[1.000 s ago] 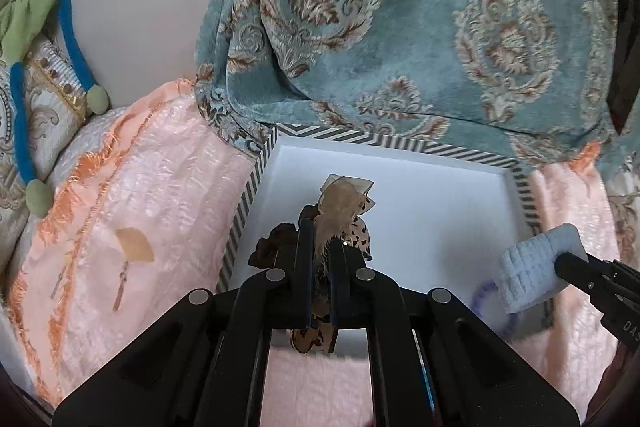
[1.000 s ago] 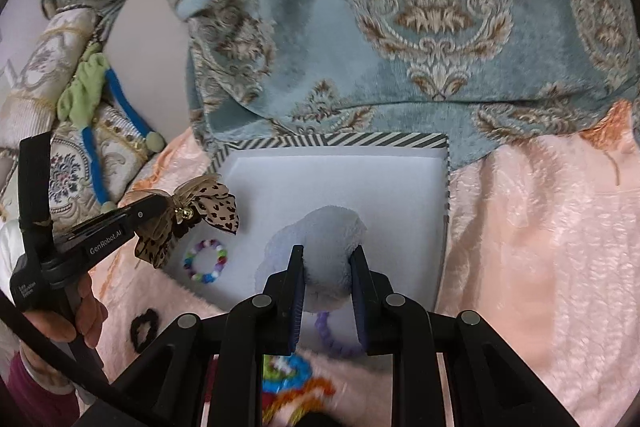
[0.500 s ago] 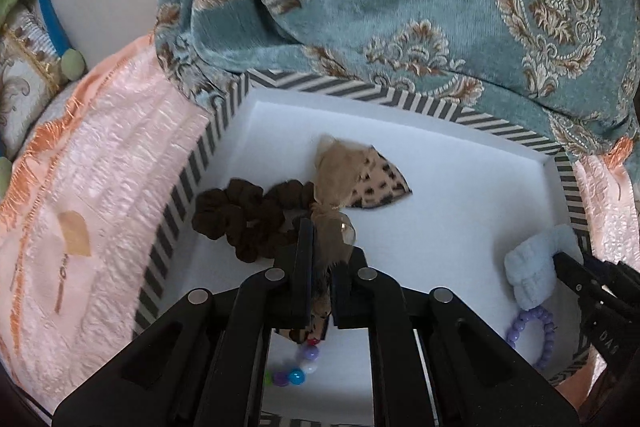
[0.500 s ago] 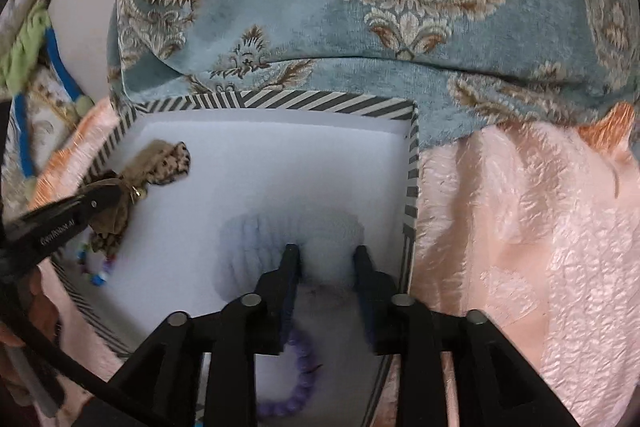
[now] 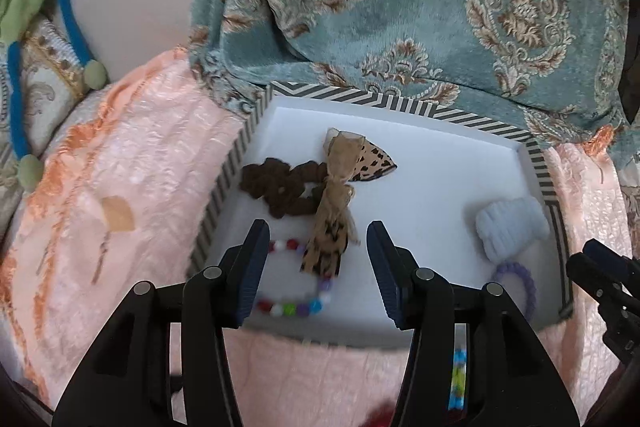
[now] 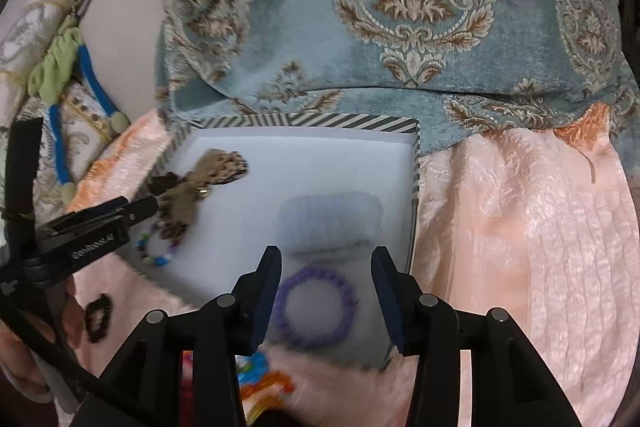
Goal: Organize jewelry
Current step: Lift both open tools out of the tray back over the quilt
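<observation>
Jewelry and hair pieces sit in the white tray point(image 5: 460, 123) with its striped rim, and both my claws are spread wide with nothing between their fingers. My left gripper point(image 5: 316, 267) hangs over the near left part of the tray, right above the leopard-print bow point(image 5: 344, 195), which lies draped across the brown scrunchie point(image 5: 280, 187) with its tail touching the multicoloured bead bracelet point(image 5: 296, 303). My right gripper point(image 6: 326, 283) hangs over the near right corner, with the purple bead bracelet point(image 6: 316, 311) between its fingers below and the pale blue scrunchie point(image 6: 332, 223) just beyond. All of this looks very light. I reckon the bow and scrunchies are soft and will squash under a pinch, so I'd take the bow at its knotted middle and a scrunchie across its bunched band. The bracelets look like hard, rounded beads on a cord, likely to slip, so I'd close on the strand itself. From the left wrist view I get the brown scrunchie clearly and a strip of bright beads point(image 5: 458, 383) on the pink blanket point(image 5: 132, 163) near the tray, partly behind the claw. The right wrist view gives me what that one lacks: a small dark scrunchie point(image 6: 98, 317) out on the blanket at near left, some orange and blue pieces point(image 6: 260, 379) too blurred to name, and the purple bracelet's full ring.
</observation>
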Motion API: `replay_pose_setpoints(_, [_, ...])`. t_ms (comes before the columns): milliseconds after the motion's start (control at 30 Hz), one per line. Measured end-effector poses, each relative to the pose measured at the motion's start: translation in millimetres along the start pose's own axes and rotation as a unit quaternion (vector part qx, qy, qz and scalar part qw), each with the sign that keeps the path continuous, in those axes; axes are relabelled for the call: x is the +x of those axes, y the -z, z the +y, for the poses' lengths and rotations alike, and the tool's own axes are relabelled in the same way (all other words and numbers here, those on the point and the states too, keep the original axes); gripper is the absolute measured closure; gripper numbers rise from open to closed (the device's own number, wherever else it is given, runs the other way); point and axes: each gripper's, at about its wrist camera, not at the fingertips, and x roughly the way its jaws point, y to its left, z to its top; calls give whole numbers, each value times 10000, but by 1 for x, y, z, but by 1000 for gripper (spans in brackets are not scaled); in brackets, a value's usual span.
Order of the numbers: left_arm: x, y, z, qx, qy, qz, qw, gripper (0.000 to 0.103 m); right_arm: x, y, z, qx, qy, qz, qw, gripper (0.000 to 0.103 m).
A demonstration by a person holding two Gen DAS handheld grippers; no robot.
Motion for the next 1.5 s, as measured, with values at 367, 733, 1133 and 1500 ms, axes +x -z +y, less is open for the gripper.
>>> replay_pose_setpoints(367, [-76,48,11,36,-340,-399,9986,53,-60,37,40,-81,-269,-296,9992,40])
replay_pose_setpoints(733, [-130,93,17,-89,-348,-518,9980,52,-101,67,66,-280,-363,-426,9980,39])
replay_pose_setpoints(1133, [-164,124,27,-170,-487,-645,9966,52,-129,90,89,-480,-505,-551,9960,36])
replay_pose_setpoints(1500, [-176,140,36,-285,-472,-629,9965,52,-140,99,95,-530,-549,-581,9954,35])
